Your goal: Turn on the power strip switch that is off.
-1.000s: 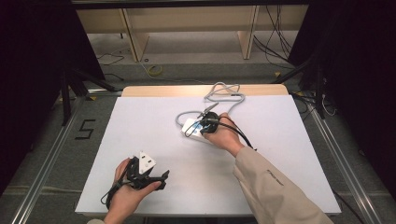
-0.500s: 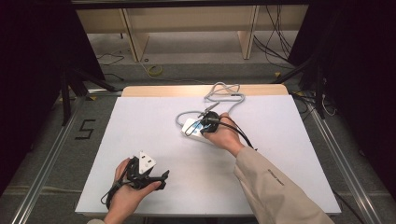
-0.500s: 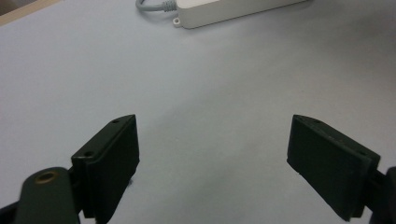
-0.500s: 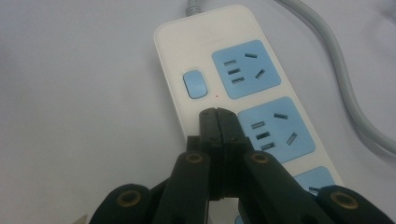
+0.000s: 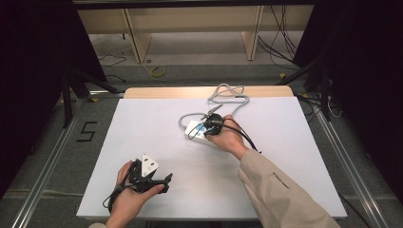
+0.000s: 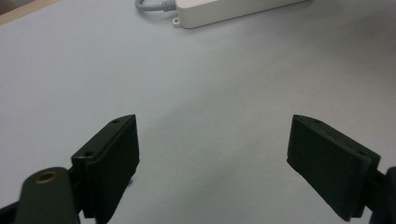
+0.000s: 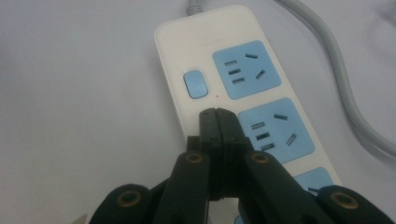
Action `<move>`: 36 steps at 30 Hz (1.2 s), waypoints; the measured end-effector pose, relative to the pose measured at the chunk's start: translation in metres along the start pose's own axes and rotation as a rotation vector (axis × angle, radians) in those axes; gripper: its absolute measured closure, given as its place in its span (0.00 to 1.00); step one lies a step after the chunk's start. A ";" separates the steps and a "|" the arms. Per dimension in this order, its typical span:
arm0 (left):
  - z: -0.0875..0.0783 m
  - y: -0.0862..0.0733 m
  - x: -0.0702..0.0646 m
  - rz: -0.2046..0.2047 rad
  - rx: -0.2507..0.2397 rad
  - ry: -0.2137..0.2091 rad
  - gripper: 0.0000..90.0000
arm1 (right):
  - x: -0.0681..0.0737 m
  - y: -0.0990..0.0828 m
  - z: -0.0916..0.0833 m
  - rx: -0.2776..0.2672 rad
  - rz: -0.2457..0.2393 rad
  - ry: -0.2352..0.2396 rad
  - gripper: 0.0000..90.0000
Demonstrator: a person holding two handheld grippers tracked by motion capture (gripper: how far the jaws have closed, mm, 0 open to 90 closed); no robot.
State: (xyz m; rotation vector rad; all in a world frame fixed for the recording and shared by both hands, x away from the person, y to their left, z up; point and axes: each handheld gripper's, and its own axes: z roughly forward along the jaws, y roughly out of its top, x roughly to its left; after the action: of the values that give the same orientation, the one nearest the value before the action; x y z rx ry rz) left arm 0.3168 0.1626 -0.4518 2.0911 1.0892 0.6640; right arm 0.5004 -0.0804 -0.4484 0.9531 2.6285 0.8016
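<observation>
Lighting even and diffuse from overhead; the white table (image 5: 157, 128) was the brightest area in the high view, without glare. Both flanks of that view fell into near-black, detail lost there. Soft, short shadows lay under the right hand (image 5: 227, 137) and the left gripper (image 5: 164, 182). High view slightly soft, mildly grainy. Left gripper view: its near jaws were dark and a little blurred, casting faint shadows on the surface; the power strip (image 6: 224, 9) at the top edge stayed fairly sharp. Right gripper view: the power strip (image 7: 196, 51) sharp at centre, the jaw bases at the bottom edge soft; slight bluish cast.
</observation>
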 end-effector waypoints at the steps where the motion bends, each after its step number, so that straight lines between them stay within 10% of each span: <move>1: 0.000 0.000 0.000 0.000 0.000 0.000 0.18 | 0.000 0.000 0.000 0.000 -0.001 0.000 1.00; 36: 0.000 0.000 0.000 0.000 0.001 0.001 0.18 | -0.007 -0.006 -0.017 -0.038 -0.022 -0.010 0.90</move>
State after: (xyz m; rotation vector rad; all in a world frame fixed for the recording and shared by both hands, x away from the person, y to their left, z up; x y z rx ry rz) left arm 0.3169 0.1630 -0.4518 2.0917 1.0903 0.6648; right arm 0.4956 -0.0957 -0.4376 0.9140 2.6012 0.8362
